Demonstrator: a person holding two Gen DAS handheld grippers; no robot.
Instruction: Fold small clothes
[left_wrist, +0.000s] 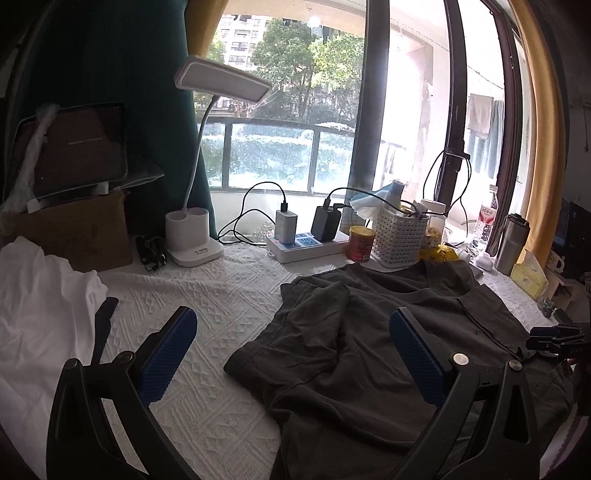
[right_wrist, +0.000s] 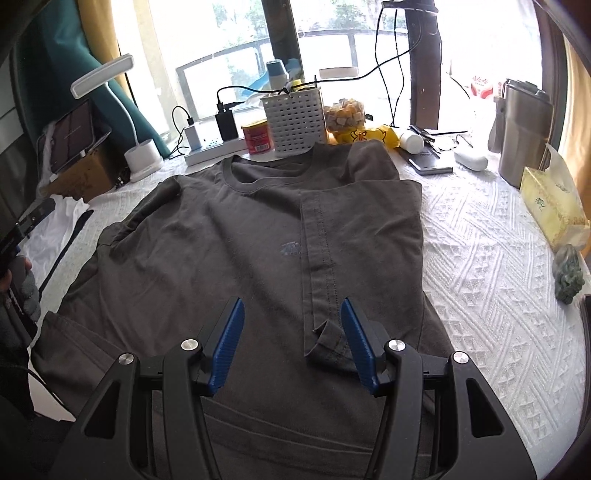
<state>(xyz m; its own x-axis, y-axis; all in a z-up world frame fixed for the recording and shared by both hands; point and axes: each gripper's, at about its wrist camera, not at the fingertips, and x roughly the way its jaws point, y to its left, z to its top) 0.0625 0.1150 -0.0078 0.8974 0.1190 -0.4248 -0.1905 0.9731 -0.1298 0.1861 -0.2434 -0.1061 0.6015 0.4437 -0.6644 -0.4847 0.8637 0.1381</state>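
Observation:
A dark grey T-shirt (right_wrist: 229, 236) lies flat on the white textured cloth, neck toward the window. Its right side with the sleeve (right_wrist: 354, 229) is folded inward over the body. In the left wrist view the T-shirt (left_wrist: 369, 339) has its left sleeve (left_wrist: 314, 317) lying rumpled at the side. My left gripper (left_wrist: 291, 354) is open and empty above the shirt's left edge. My right gripper (right_wrist: 291, 339) is open and empty above the shirt's lower middle, by the folded hem.
A white garment (left_wrist: 40, 306) lies at the left. Along the window stand a desk lamp (left_wrist: 192, 236), a power strip (left_wrist: 306, 245), a red can (right_wrist: 257, 137), a white basket (right_wrist: 295, 122), a steel flask (right_wrist: 521, 129) and a tissue box (right_wrist: 554, 206).

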